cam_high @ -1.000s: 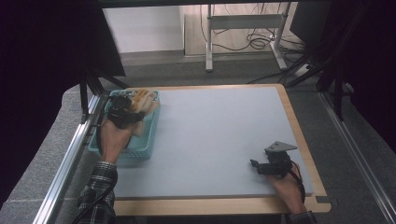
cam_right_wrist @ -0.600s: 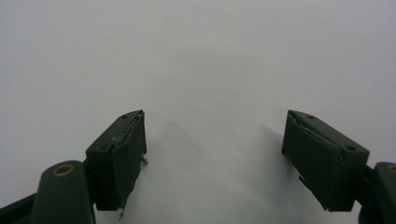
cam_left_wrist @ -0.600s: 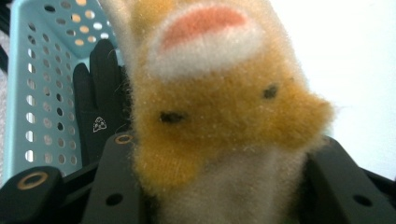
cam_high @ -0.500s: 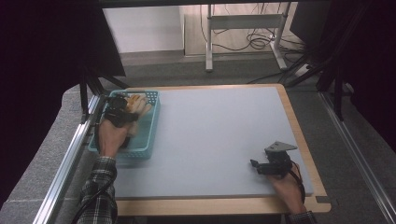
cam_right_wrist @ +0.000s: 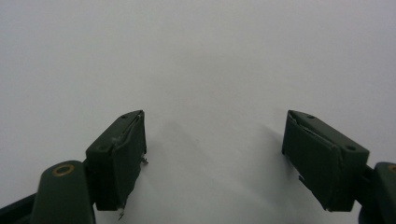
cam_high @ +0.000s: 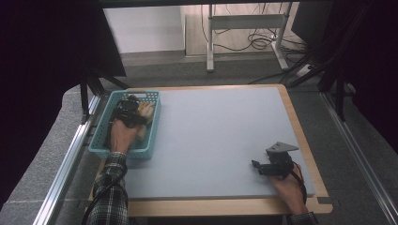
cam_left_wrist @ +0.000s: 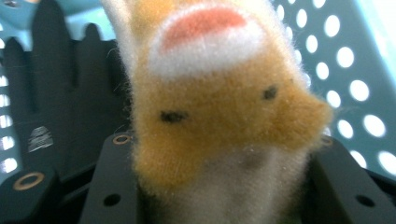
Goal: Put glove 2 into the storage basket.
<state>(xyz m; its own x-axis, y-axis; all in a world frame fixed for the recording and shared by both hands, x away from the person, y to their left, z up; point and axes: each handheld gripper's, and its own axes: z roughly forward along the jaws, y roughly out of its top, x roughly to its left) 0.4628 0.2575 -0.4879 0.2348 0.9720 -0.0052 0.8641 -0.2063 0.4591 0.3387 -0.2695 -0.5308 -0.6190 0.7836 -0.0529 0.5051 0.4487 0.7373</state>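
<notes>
Two grippers are working over a pale grey mat (cam_high: 220,136) that is covering a wooden-edged table (cam_high: 300,140), and the room around it is lying mostly in darkness, with grey carpet at the sides, a metal rail along the left edge, and a white table frame (cam_high: 244,28) with loose cables on the floor beyond the far end. A teal perforated basket (cam_high: 105,133) is sitting at the table's left edge, and the left gripper (cam_high: 127,110) is reaching down into it; in the left gripper view its black jaws are closing on a furry orange-and-white plush toy (cam_left_wrist: 219,112), which is sitting between them and pressing up against the camera, so the toy is being gripped inside the basket. A dark glove-shaped item (cam_left_wrist: 60,93) is lying in the basket just beside the toy. The right gripper (cam_high: 267,168) is resting near the table's front right corner, well apart from the basket, with its jaws standing wide apart over bare mat and nothing between them. The toy is being cut off at the top and bottom of the left gripper view and is blurring at that closeness, so its whole shape is hard to make out; from the high view the hand is hiding most of the basket's contents.
</notes>
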